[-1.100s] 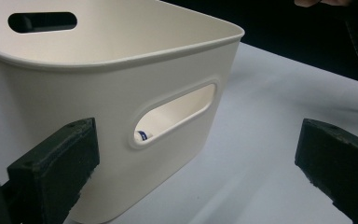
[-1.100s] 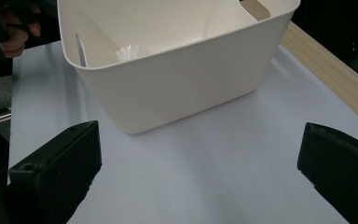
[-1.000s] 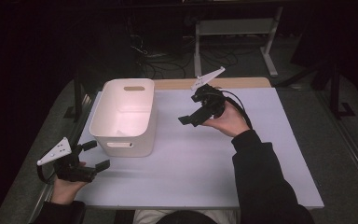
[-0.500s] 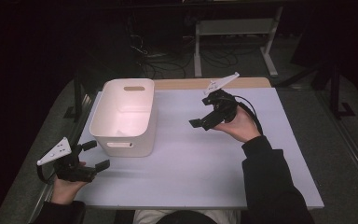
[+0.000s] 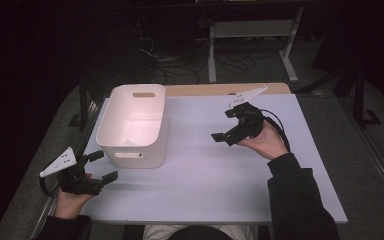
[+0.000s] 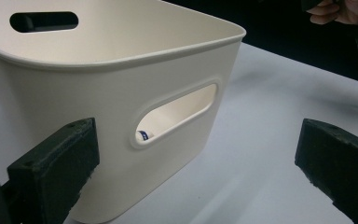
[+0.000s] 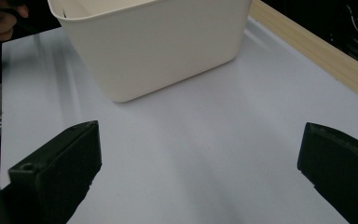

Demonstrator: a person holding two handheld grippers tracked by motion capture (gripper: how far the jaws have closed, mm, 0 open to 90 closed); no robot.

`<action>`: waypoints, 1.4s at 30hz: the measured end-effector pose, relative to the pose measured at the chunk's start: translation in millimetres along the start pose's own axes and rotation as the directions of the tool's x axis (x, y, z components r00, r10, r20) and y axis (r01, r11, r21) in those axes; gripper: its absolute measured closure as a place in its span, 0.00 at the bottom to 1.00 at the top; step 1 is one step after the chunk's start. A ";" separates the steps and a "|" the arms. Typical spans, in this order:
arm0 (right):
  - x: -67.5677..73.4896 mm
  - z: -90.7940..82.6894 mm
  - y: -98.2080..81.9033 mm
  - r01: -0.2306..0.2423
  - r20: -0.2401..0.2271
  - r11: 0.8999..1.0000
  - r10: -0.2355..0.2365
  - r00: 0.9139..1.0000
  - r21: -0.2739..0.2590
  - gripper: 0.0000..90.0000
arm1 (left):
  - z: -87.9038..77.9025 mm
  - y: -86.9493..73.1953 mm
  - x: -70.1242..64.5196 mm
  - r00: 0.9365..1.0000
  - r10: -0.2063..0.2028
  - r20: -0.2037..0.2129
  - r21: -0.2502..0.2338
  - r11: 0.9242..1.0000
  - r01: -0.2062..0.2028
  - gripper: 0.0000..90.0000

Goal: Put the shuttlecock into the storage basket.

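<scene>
White bin stands upright near the table's left edge, toward the far side. Left gripper, jaws apart and empty, sits at the near left corner, just beside the bin's handle slot. Right gripper, jaws apart and empty, is held above mid-table, well clear of the bin.

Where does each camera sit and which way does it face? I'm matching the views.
High view: above the person's side, facing forward and down on table; both forearms, left tongs, right tongs.
Left gripper view: on left tongs, facing bin handle end; own jaws.
Right gripper view: on right tongs, facing bin side; own jaws.
All share the bin.
</scene>
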State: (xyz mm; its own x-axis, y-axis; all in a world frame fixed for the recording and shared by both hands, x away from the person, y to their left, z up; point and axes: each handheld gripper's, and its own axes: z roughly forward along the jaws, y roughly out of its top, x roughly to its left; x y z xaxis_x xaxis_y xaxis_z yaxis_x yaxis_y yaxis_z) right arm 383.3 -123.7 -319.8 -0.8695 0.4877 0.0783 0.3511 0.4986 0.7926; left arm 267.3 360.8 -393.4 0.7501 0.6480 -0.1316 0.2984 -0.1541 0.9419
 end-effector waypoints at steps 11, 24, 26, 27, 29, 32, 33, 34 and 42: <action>1.2 -3.1 -16.7 -0.015 0.004 1.000 0.015 1.000 -0.008 0.00 | -0.2 -0.1 -0.1 1.000 -0.002 -0.002 0.001 1.000 0.002 0.00; 2.5 -8.8 -46.6 -0.039 0.028 0.999 0.040 0.999 -0.036 0.00 | -0.4 -0.1 -0.1 1.000 -0.002 -0.003 0.003 1.000 0.002 0.00; 1.5 -10.5 -51.8 -0.049 0.027 0.998 0.051 0.998 -0.043 0.00 | -0.4 -0.1 -0.1 1.000 -0.002 -0.002 0.002 1.000 0.002 0.00; 1.5 -11.4 -54.5 -0.050 0.028 0.998 0.051 0.998 -0.047 0.00 | -0.4 -0.1 -0.1 1.000 -0.002 -0.002 0.002 1.000 0.002 0.00; 1.8 -12.8 -58.1 -0.057 0.025 0.997 0.058 0.998 -0.046 0.00 | -0.5 -0.1 0.0 1.000 -0.002 -0.003 0.002 1.000 0.002 0.00; 2.2 -14.8 -62.4 -0.061 0.024 0.997 0.062 0.998 -0.053 0.00 | -0.5 -0.1 -0.2 1.000 -0.002 -0.003 0.002 1.000 0.002 0.00; 2.3 -15.6 -63.9 -0.065 0.027 0.996 0.067 0.997 -0.054 0.00 | -0.4 -0.2 -0.2 1.000 -0.004 -0.003 0.003 1.000 0.004 0.00; 2.0 -16.1 -64.8 -0.064 0.027 0.996 0.066 0.997 -0.056 0.00 | -0.4 -0.1 -0.2 1.000 -0.004 -0.003 0.003 1.000 0.004 0.00; 3.5 -18.5 -74.2 -0.085 0.011 0.994 0.086 0.996 -0.066 0.00 | -0.6 -0.3 -0.4 1.000 -0.004 -0.004 0.002 1.000 0.004 0.00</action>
State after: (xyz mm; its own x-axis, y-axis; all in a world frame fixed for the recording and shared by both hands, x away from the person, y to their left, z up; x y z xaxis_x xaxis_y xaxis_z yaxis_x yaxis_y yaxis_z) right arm 347.8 -172.2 -367.1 -0.8322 0.5364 0.1400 0.4005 0.4071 0.8209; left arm 266.6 361.1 -393.4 0.7466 0.6516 -0.1343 0.3024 -0.1526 0.9409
